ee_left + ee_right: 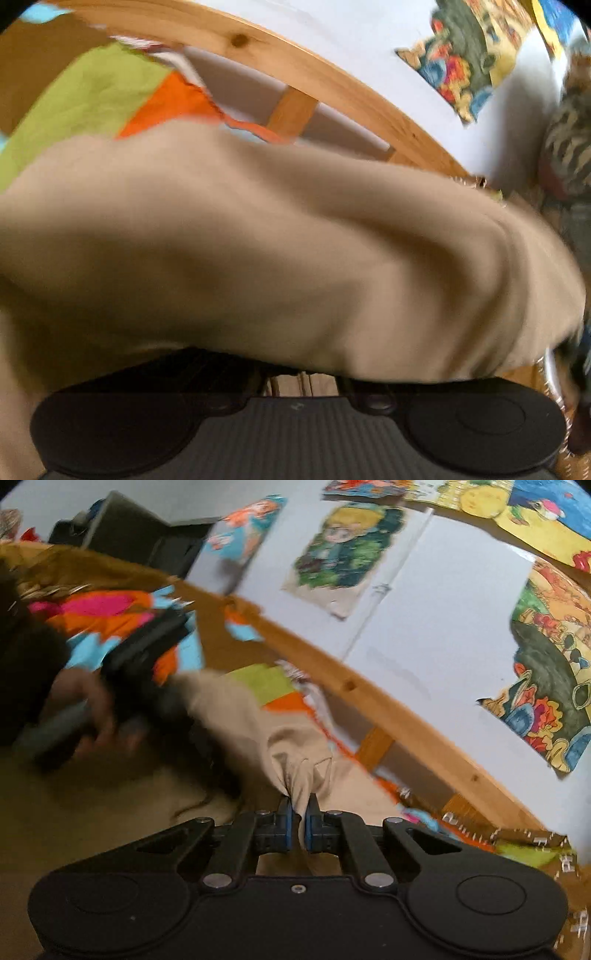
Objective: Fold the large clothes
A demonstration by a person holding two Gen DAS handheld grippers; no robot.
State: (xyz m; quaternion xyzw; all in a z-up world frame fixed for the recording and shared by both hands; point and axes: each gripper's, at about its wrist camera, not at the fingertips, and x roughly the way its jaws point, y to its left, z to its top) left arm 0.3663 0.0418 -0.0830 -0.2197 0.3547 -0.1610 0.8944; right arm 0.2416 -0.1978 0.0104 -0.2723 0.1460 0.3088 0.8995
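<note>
A: Where's the big beige cloth garment?
B: Draped over the left tool, hiding its fingers; grip can't be told. Bunched ahead of the right tool.
A: Right tool?
B: Blue pads pinched narrow on a beige fold.

Left gripper's jaws behind beige garment

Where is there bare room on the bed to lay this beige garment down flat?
Little bare room shows. The beige garment hangs bunched between both grippers, covering the near part. The bedspread beyond it, along the wooden rail, is the most open strip. The left side is crowded by the left gripper and the hand. The right gripper pinches cloth.
</note>
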